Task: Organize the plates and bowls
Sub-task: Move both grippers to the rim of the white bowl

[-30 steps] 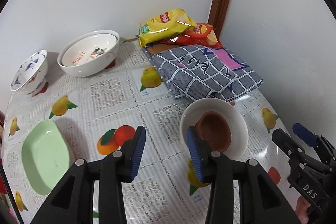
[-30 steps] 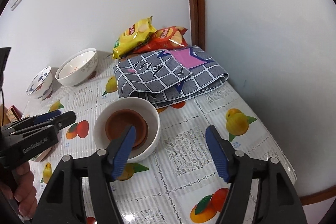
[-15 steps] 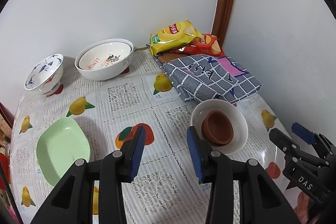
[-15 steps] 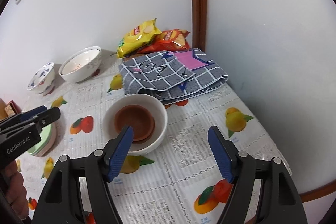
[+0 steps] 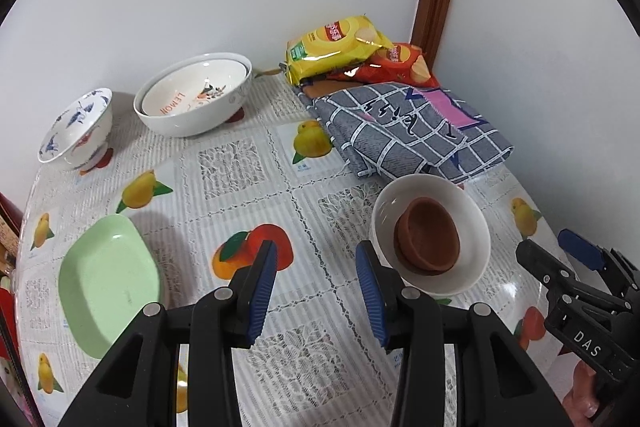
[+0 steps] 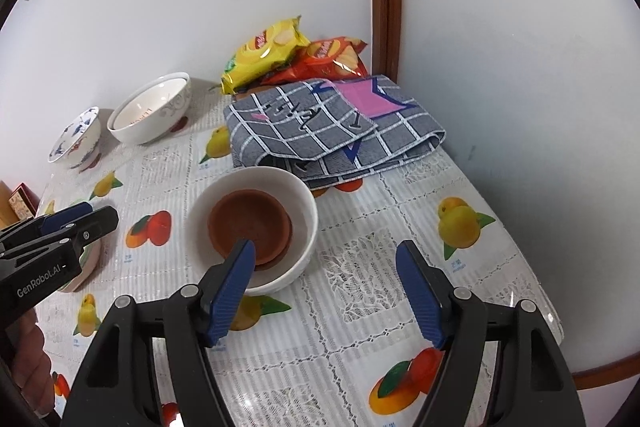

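A white bowl [image 5: 468,223] [image 6: 304,203] holds stacked brown bowls [image 5: 426,239] [image 6: 250,223] on the fruit-print table. A green dish [image 5: 108,275] lies at the left. A large white bowl [image 5: 192,107] [image 6: 150,119] with a "LEMON" bowl nested inside and a blue-patterned bowl [image 5: 76,131] [image 6: 76,139] stand by the far wall. My left gripper [image 5: 316,287] is open and empty, left of the white bowl. My right gripper [image 6: 328,283] is open and empty, its left finger over the white bowl's near rim.
A folded grey checked cloth [image 5: 408,131] [image 6: 332,127] lies behind the white bowl, with yellow [image 5: 332,47] and red [image 5: 400,67] snack bags in the corner. Walls close the far and right sides. The table's right edge [image 6: 532,259] is near.
Both grippers have pulled back and up from the white bowl, so more of the table shows. Both stay open and empty. The bowls have not moved.
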A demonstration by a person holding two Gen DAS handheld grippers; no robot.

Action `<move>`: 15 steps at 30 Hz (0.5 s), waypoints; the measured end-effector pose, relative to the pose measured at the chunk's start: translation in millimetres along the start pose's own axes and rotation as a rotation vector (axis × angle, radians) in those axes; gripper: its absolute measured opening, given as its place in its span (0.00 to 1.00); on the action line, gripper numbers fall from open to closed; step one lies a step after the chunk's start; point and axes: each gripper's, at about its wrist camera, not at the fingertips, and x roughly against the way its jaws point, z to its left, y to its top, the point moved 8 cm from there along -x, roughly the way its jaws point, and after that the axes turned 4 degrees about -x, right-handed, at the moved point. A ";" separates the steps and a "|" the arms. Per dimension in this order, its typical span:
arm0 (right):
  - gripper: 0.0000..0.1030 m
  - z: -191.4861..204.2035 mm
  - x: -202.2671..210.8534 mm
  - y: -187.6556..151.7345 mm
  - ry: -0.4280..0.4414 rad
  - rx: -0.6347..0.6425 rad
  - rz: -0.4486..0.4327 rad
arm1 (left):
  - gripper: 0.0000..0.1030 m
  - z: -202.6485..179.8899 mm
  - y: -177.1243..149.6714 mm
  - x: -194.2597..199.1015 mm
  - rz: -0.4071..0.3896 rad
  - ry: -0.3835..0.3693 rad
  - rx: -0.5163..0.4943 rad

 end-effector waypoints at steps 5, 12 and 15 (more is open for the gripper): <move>0.59 -6.3 -26.7 -3.1 0.032 -0.043 0.062 | 0.38 -7.3 -1.2 -22.1 0.049 -0.050 0.018; 0.57 -6.3 -58.6 0.2 0.075 -0.072 0.121 | 0.38 -16.7 3.8 -51.2 0.092 -0.072 0.032; 0.57 -6.6 -69.9 1.9 0.058 -0.064 0.137 | 0.38 -20.5 5.2 -60.5 0.107 -0.070 0.022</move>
